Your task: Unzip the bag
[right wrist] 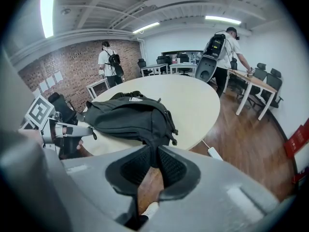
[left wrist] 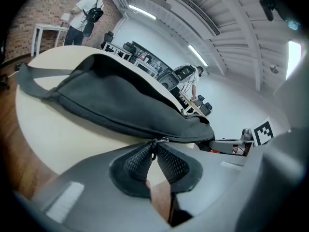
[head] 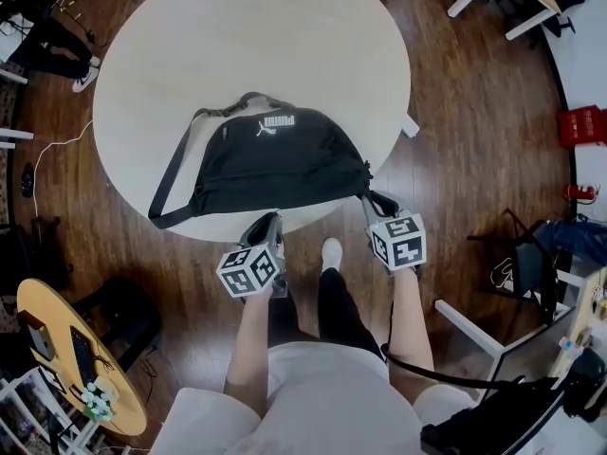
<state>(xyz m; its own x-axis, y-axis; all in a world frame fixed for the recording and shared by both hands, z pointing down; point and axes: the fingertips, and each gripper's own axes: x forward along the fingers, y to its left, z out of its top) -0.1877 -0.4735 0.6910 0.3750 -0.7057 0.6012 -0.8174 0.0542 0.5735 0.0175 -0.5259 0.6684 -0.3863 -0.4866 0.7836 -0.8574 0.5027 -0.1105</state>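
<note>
Jaws of the left gripper (head: 268, 222) are pressed together on the zipper pull (left wrist: 161, 140) of the black Puma sling bag (head: 275, 164). The bag is laid at the near edge of the round pale table (head: 256, 36), its strap (head: 166, 188) trailed leftward. Its right end is pinched by the right gripper (head: 376, 201).

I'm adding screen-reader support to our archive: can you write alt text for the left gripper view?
The left gripper pinches the zipper pull of a black bag, which lies on a round, pale table.
</note>
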